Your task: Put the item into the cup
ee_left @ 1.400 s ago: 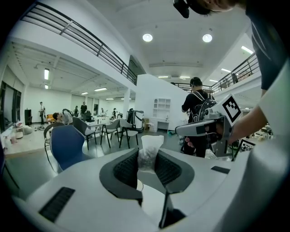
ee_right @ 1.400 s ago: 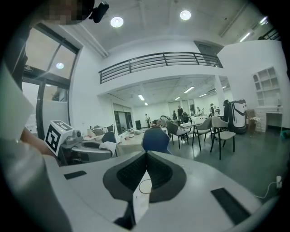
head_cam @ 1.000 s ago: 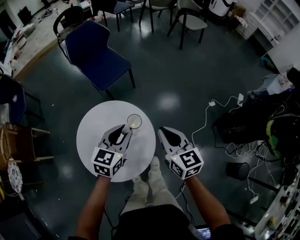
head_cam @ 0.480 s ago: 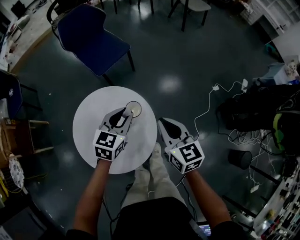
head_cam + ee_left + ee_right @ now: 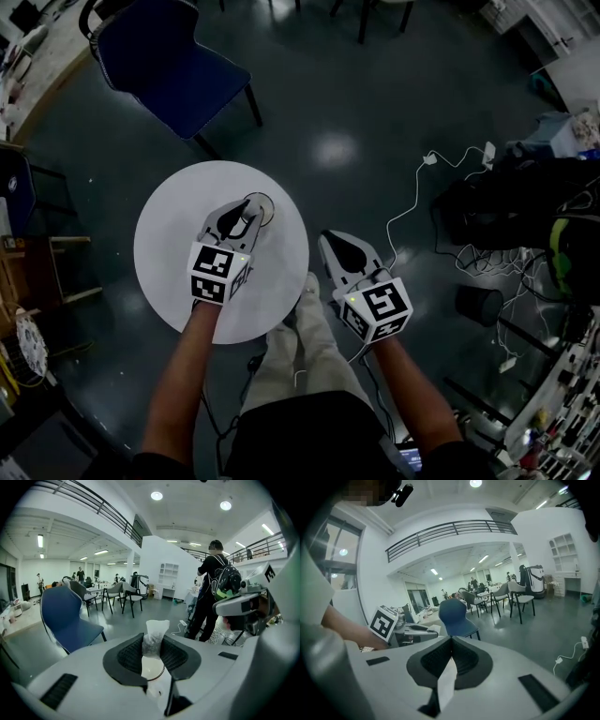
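A small clear bag of dark grains [image 5: 153, 637] stands upright between the ribbed pads of my left gripper [image 5: 153, 641], which is shut on it. Right below the bag I see the rim of a clear cup [image 5: 153, 668]. In the head view the cup [image 5: 260, 207] stands on the round white table [image 5: 169, 234], toward its far right side, with the left gripper [image 5: 242, 216] reaching over its near rim. My right gripper [image 5: 339, 251] hangs off the table's right side, over the floor. Its jaws meet at the tip [image 5: 451, 640] with nothing between them.
A blue chair [image 5: 169, 56] stands beyond the table. Cables [image 5: 422, 197], dark bags [image 5: 506, 216] and a black bin [image 5: 478, 305] lie on the floor at the right. A wooden stool [image 5: 56, 272] is at the left. A person with a backpack [image 5: 213, 592] stands ahead.
My left gripper has carried the bag forward, from beside the cup to over its near rim. The head view has shifted. The right gripper keeps its place beside the table.
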